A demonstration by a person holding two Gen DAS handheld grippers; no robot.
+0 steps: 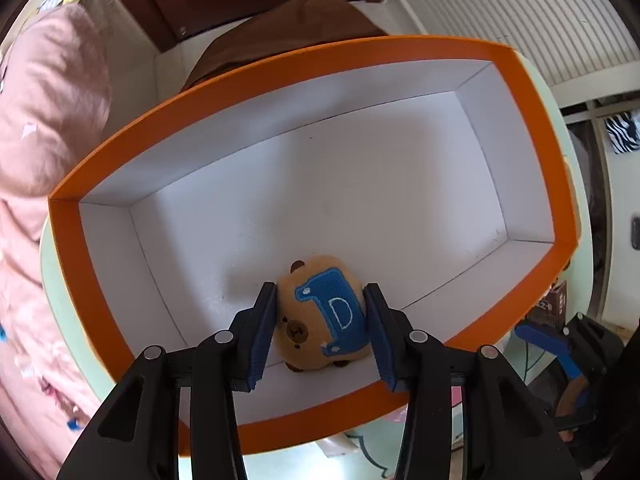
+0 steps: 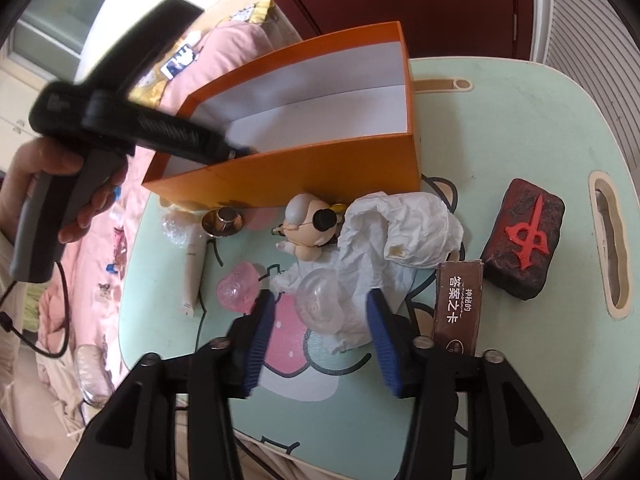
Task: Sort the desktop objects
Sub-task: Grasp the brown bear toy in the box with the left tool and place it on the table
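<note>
Both views were bright with soft daylight. In the right wrist view a window (image 2: 60, 12) at the far left was washed out pale. Inside the orange box (image 1: 100, 280) the white floor carried a soft grey shadow across its middle, and a darker one lay just left of the plush toy (image 1: 324, 312). The fisheye lens bent the box's straight rims into curves and left black corners. The left gripper's body (image 2: 132, 120) was smeared by motion blur, while the tabletop (image 2: 500, 120) stayed sharp.
</note>
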